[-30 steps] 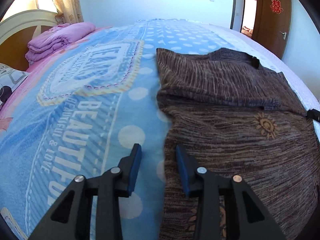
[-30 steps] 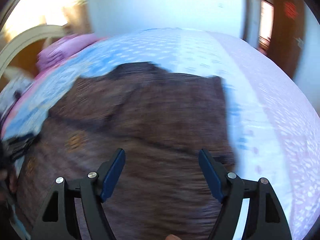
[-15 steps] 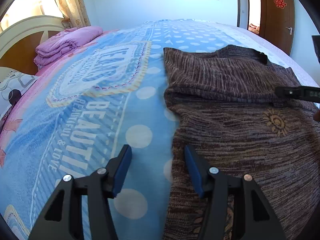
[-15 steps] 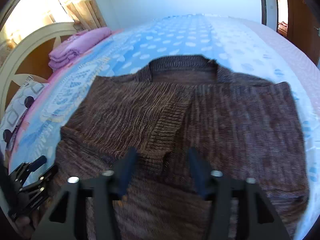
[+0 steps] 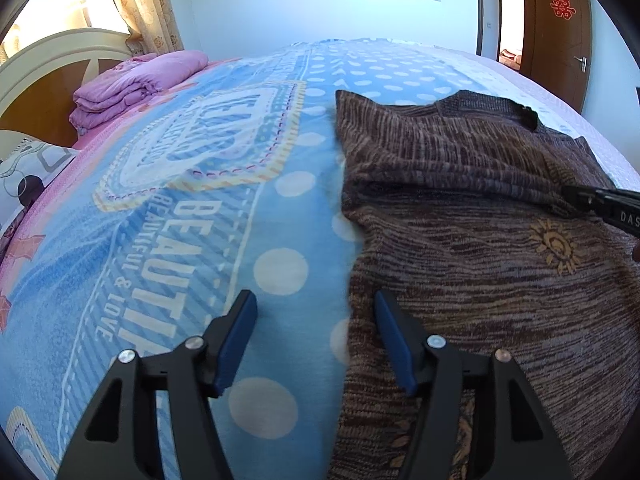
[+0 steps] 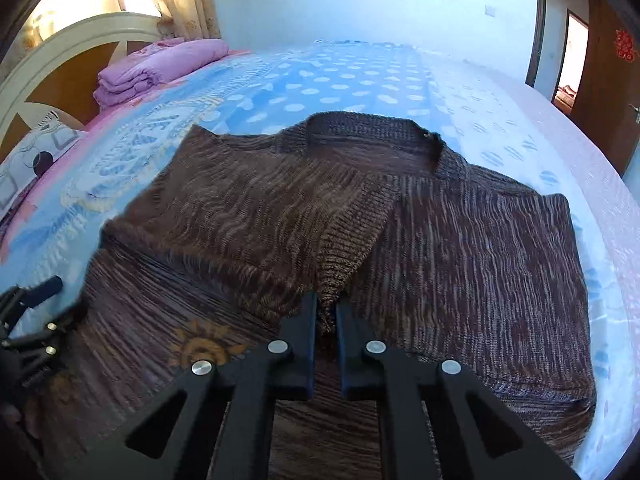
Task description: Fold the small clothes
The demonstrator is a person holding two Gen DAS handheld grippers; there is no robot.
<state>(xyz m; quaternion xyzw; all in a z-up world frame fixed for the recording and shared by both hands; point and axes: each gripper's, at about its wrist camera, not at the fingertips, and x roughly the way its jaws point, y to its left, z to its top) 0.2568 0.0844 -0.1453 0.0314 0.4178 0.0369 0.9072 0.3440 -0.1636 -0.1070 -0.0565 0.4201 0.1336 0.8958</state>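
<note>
A brown striped knit sweater (image 6: 460, 240) lies flat on the bed with both sleeves folded across its chest; it also shows in the left wrist view (image 5: 480, 240). My right gripper (image 6: 327, 310) is shut on the ribbed cuff of the left sleeve (image 6: 348, 240) at the middle of the sweater. It shows as a black tip in the left wrist view (image 5: 600, 204). My left gripper (image 5: 314, 320) is open and empty, straddling the sweater's left side edge low over the bed; it appears at the left edge of the right wrist view (image 6: 32, 300).
The bed has a blue polka-dot blanket (image 5: 200, 220) with lettering. A folded purple quilt (image 5: 132, 84) and a patterned pillow (image 5: 28, 168) lie by the headboard (image 6: 80, 64). A brown door (image 5: 560, 28) stands at the right.
My right gripper swung to the sweater's middle and closed on the sleeve cuff. My left gripper opened wider and stayed at the sweater's left edge.
</note>
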